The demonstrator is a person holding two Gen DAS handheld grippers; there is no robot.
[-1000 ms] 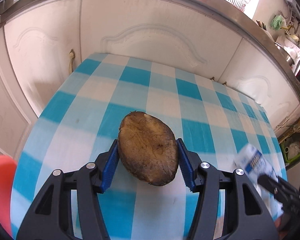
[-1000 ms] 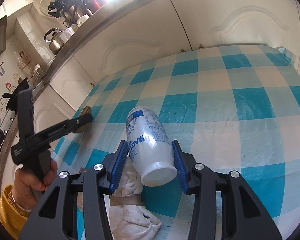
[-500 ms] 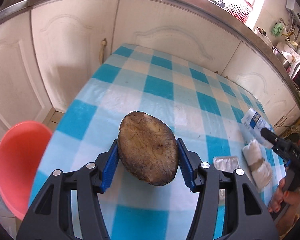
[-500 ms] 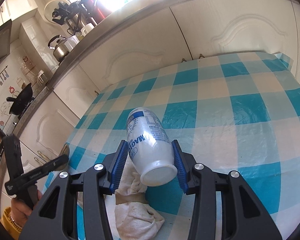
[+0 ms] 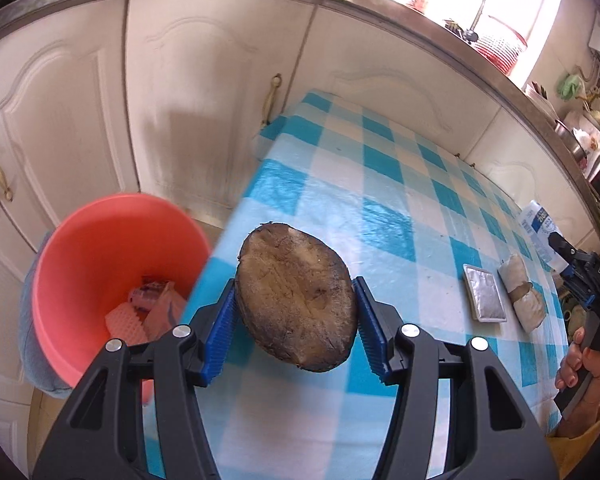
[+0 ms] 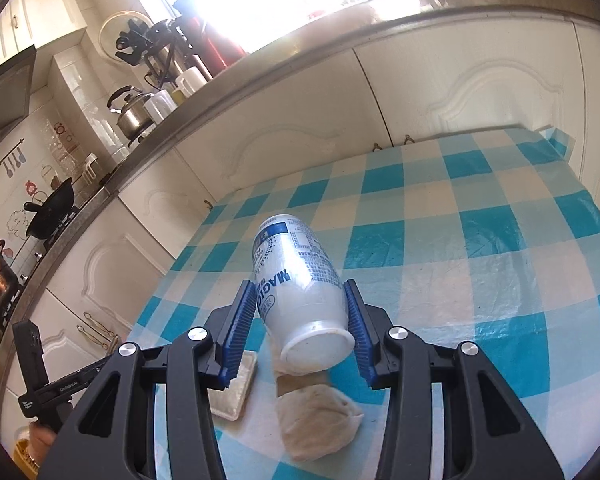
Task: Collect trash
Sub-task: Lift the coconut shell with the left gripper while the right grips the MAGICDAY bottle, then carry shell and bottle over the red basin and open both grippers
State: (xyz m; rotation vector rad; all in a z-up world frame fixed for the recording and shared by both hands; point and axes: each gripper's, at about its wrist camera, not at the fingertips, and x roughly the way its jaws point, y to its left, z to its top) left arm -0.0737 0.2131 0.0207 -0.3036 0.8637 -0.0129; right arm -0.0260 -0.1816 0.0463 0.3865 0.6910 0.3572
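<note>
My left gripper [image 5: 296, 320] is shut on a brown, rough half potato [image 5: 296, 296], held in the air over the left edge of the blue-checked table [image 5: 380, 208]. Just left of it, on the floor, stands a pink bucket [image 5: 100, 240] with some wrappers at its bottom. My right gripper [image 6: 300, 324] is shut on a white plastic bottle [image 6: 300, 280] with blue print, lifted above the table [image 6: 480, 240]. Below the bottle lie a crumpled white paper wad [image 6: 316, 420] and a flat white pad [image 6: 236, 392]. The same bottle [image 5: 538, 228] shows at the right edge of the left wrist view.
White cabinet doors [image 5: 200, 92] run behind the table under a steel counter edge. A silver foil packet [image 5: 483, 298] and the paper wad [image 5: 522, 296] lie at the table's right side. A hand [image 5: 580, 364] holds the right gripper's handle. Kettles and pots [image 6: 136, 112] crowd the counter.
My left gripper has carried the potato leftward past the table's edge, and the pink bucket has come into full view. My right gripper has lifted the bottle slightly.
</note>
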